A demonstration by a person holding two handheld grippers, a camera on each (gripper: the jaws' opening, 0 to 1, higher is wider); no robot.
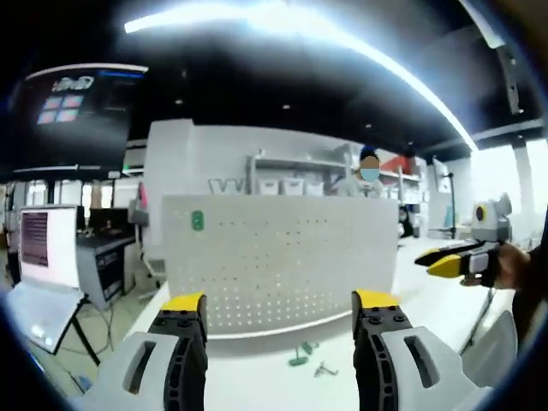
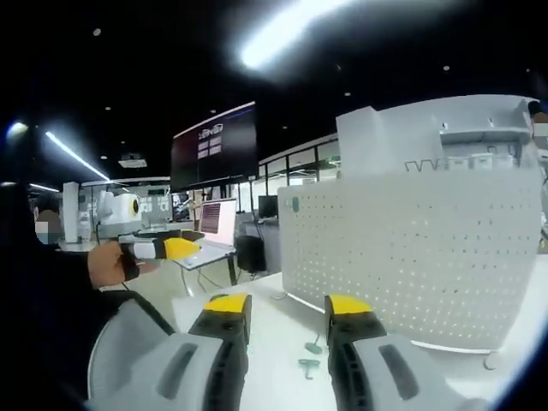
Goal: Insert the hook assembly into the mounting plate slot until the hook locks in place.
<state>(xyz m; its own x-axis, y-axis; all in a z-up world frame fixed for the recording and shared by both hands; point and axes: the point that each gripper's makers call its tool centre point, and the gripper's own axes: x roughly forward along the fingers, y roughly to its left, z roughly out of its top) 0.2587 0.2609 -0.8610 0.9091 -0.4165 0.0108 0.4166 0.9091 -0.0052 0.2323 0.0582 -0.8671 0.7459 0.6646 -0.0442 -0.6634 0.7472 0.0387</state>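
Gaping wide and empty, both tongs, left (image 1: 278,315) and right (image 2: 288,315), face the pegboard (image 1: 282,257). Two hooks (image 1: 309,360) lie lower centre on the counter (image 1: 257,377).

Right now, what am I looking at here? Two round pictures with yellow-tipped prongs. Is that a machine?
No machine: a person holds a hand tool in each hand, each carrying its own camera. The left gripper rises from the bottom of the left gripper view, the right gripper from the bottom of the right gripper view. Both are open and hold nothing. Ahead stands a white perforated board, with small green hooks lying on the white table before it.
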